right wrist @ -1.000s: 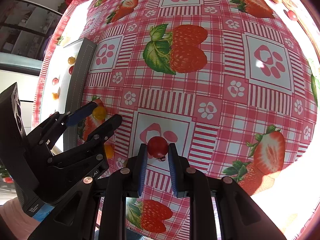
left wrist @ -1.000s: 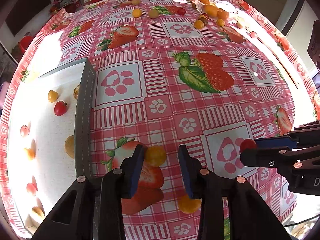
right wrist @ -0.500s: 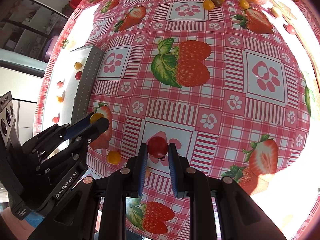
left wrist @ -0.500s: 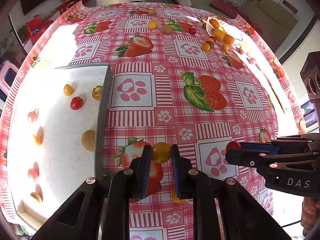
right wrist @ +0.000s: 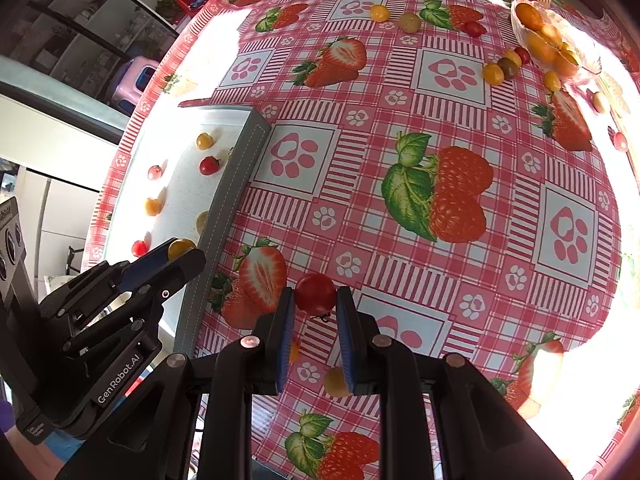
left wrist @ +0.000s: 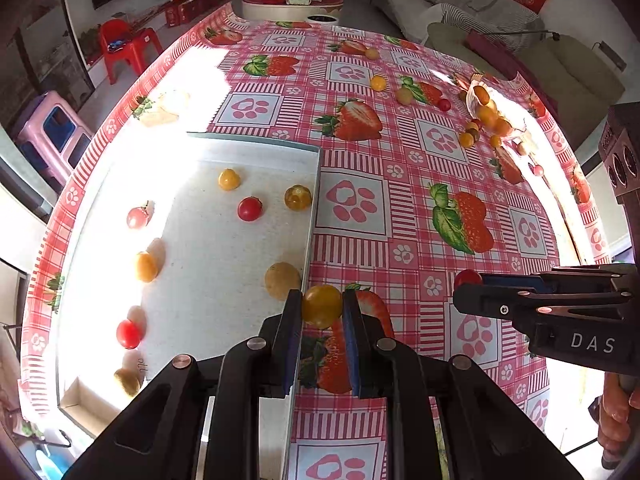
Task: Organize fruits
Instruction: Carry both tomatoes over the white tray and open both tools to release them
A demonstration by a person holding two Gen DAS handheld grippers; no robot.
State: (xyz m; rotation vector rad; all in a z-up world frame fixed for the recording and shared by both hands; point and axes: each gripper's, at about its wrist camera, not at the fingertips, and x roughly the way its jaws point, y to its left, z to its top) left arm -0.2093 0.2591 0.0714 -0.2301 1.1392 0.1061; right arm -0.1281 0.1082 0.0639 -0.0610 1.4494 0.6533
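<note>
Carrying: left gripper (left wrist: 322, 307) clamps yellow tomato (left wrist: 321, 305); right gripper (right wrist: 316, 300) clamps red tomato (right wrist: 315, 294). Steer toward tray (left wrist: 312, 216) at 9 o'clock, release low over bare floor.

Both grippers point steeply down, side by side. The left gripper (left wrist: 321, 312) is clamped on a yellow tomato (left wrist: 322, 306). The right gripper (right wrist: 315, 304) is clamped on a red tomato (right wrist: 315, 294).

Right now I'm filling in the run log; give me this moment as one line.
left gripper: shut on yellow tomato | right gripper: shut on red tomato | tray: holds fruits
</note>
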